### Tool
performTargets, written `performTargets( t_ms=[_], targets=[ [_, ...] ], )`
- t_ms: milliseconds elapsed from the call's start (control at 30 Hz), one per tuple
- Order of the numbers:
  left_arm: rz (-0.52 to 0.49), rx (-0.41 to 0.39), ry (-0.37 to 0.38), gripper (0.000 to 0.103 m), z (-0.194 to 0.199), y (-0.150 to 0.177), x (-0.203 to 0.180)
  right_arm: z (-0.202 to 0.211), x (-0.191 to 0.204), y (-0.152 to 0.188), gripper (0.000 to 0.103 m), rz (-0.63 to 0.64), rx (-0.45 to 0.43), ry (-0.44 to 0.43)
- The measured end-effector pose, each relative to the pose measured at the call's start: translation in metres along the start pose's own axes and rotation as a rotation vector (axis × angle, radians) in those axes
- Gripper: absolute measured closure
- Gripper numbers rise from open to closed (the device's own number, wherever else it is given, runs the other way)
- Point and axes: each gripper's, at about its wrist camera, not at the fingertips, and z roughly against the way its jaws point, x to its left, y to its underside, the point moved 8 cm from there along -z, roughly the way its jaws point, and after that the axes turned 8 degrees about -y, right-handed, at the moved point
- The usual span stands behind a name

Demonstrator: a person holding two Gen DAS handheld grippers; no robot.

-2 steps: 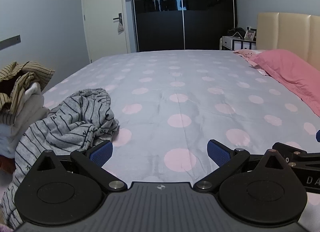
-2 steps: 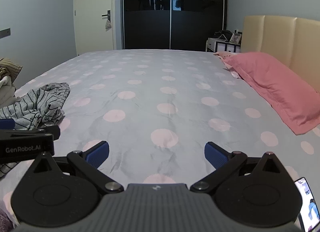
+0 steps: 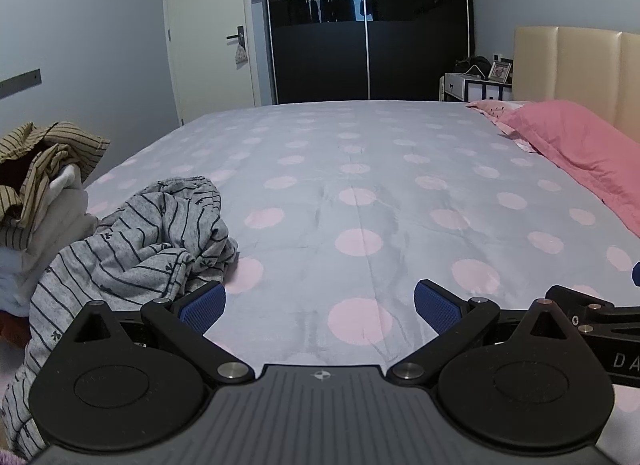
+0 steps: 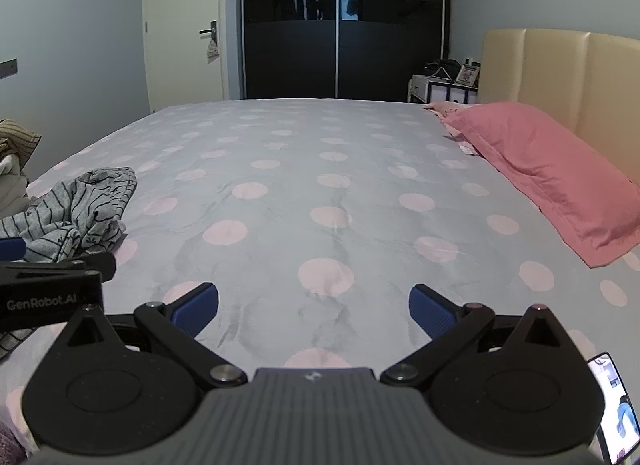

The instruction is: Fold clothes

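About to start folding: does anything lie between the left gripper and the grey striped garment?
Nothing visible does. The left gripper, jaws open, sits just right of the grey striped garment, with only bare bedsheet between them.

striped garment (image 3: pixel 132 241): lower part behind left gripper | phone (image 4: pixel 614 411): cut by edge, screen prob. blurred

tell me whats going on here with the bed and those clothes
A person holds two tools over a polka-dot bed, set to fold clothes. The left tool and right tool are both open and hold nothing. A crumpled grey striped garment lies unfolded beside the left tool, with a pile of clothes at the bed's edge. No folding has begun.
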Motion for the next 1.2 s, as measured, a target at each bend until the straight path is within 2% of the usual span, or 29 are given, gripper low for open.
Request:
performTargets(
  t_ms=[133,267,300,400,1200],
  targets=[
    [0.01,0.021,0.008,0.0,-0.004,-0.003,0.004,-0.001,0.001,-0.001,0.001,0.021,-0.004,-0.009],
    [0.004,-0.003,-0.005,0.0,0.005,-0.003,-0.002,-0.028,-0.013,-0.012,0.001,-0.003,0.06,-0.006],
    [0.014,-0.001,-0.001,0.0,0.006,-0.003,-0.003,-0.023,0.0,-0.011,0.001,0.023,0.04,0.008],
    [0.016,0.006,0.005,0.0,0.001,0.001,0.002,-0.003,0.003,-0.003,0.001,0.023,-0.009,0.014],
    [0.055,0.037,0.021,0.0,-0.008,0.004,0.008,-0.006,0.006,-0.007,0.001,0.022,-0.009,0.013]
  ],
)
